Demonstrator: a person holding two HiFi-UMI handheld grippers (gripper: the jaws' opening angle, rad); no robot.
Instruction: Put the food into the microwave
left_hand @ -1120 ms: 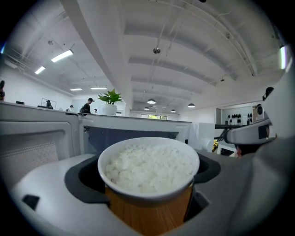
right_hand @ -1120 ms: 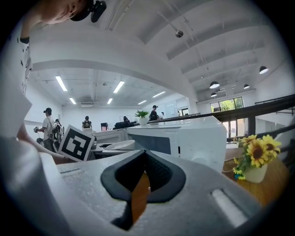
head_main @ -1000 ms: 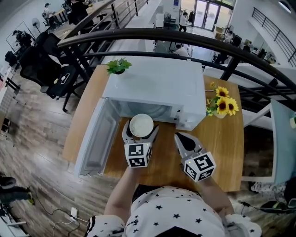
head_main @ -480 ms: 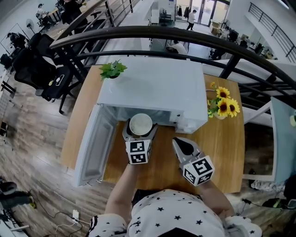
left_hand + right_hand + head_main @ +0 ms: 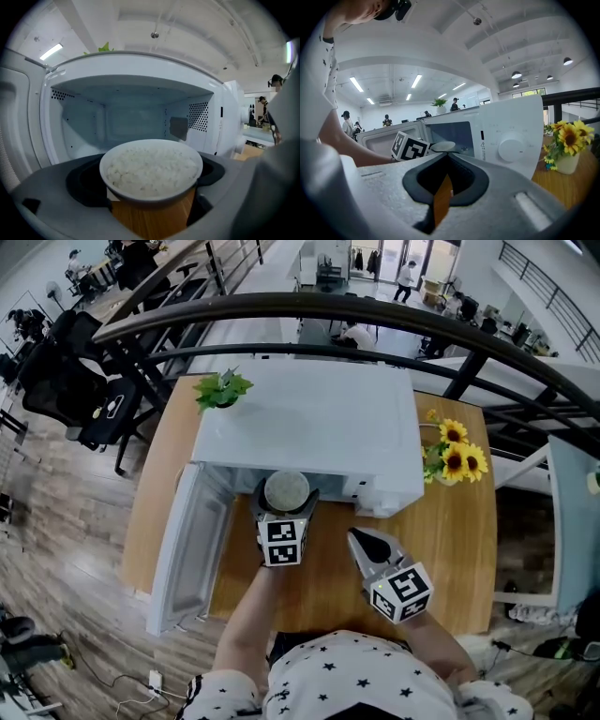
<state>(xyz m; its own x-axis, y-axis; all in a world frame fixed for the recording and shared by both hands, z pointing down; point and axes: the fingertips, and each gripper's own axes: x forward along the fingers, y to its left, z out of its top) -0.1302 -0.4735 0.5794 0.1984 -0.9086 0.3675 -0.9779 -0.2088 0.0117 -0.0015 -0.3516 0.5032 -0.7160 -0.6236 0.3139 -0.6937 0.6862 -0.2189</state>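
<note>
A white bowl of rice (image 5: pixel 286 489) is held in my left gripper (image 5: pixel 286 497), which is shut on it at the mouth of the open white microwave (image 5: pixel 309 418). In the left gripper view the bowl (image 5: pixel 151 168) sits between the jaws of the left gripper (image 5: pixel 150 190), with the empty microwave cavity (image 5: pixel 126 122) straight ahead. My right gripper (image 5: pixel 357 536) hangs over the wooden table (image 5: pixel 450 540) in front of the microwave's control panel; it is shut with nothing in it. From the right gripper (image 5: pixel 446 161), the microwave (image 5: pixel 506 136) with its dial shows close ahead.
The microwave door (image 5: pixel 192 549) stands swung open to the left, over the table's left part. A vase of sunflowers (image 5: pixel 452 451) stands right of the microwave, and a small green plant (image 5: pixel 220 388) at its back left. A black railing crosses behind the table.
My left gripper has carried the bowl of rice forward, from in front of the microwave to its opening. The right gripper has stayed nearly in place.
</note>
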